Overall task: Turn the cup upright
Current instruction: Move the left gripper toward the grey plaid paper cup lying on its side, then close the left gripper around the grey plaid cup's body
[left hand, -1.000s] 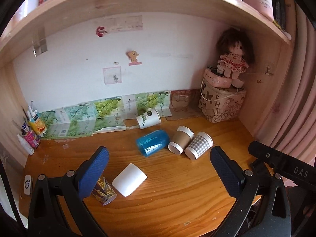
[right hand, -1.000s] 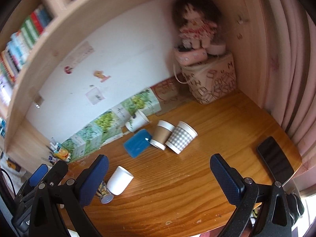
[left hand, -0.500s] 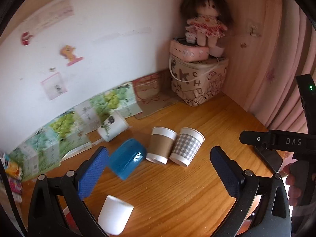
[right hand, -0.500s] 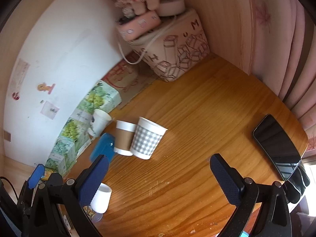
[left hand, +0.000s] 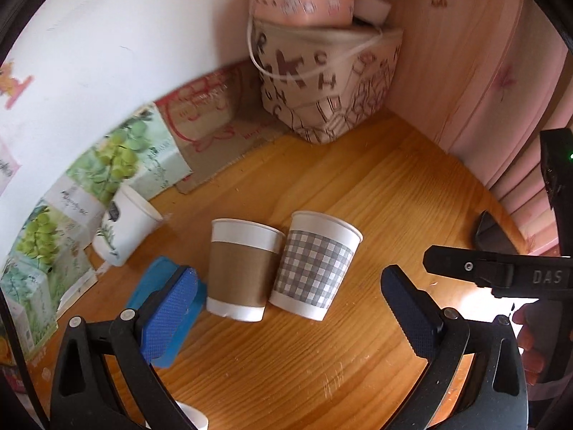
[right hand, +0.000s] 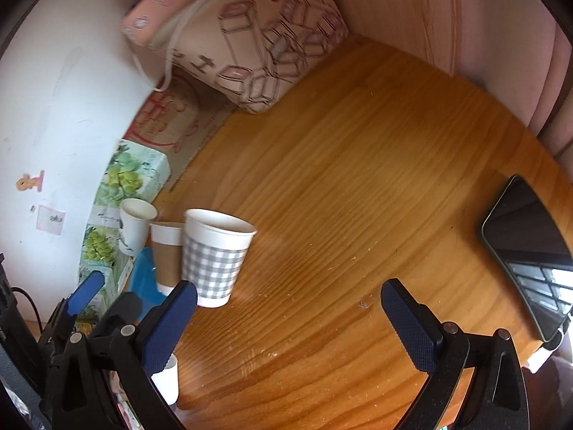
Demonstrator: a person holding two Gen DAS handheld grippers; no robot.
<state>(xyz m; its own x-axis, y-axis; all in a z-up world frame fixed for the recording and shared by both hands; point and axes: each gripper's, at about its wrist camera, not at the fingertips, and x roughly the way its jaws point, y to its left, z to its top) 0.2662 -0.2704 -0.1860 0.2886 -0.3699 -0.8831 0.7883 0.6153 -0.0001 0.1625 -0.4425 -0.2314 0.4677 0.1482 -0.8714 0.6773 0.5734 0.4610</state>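
Note:
Several cups lie on their sides on the wooden desk (left hand: 358, 186). A grey checked paper cup (left hand: 313, 267) and a brown-sleeved paper cup (left hand: 241, 270) lie side by side. A blue cup (left hand: 161, 279) lies left of them and a white leaf-print cup (left hand: 123, 225) lies behind. My left gripper (left hand: 290, 319) is open, hovering just in front of the checked and brown cups. My right gripper (right hand: 288, 329) is open and empty, with the checked cup (right hand: 213, 254) just beyond its left finger. A plain white cup (right hand: 166, 381) lies near the front edge.
A fabric storage basket (left hand: 322, 79) with a pink case on top stands in the back right corner. Leaf-print boxes (left hand: 118, 157) line the back wall. A black phone (right hand: 530, 251) lies at the desk's right edge. Pink curtains hang on the right.
Both grippers have moved forward and down toward the desk, to the right. The checked and brown cups now sit close in front of the left gripper. The cups have not moved.

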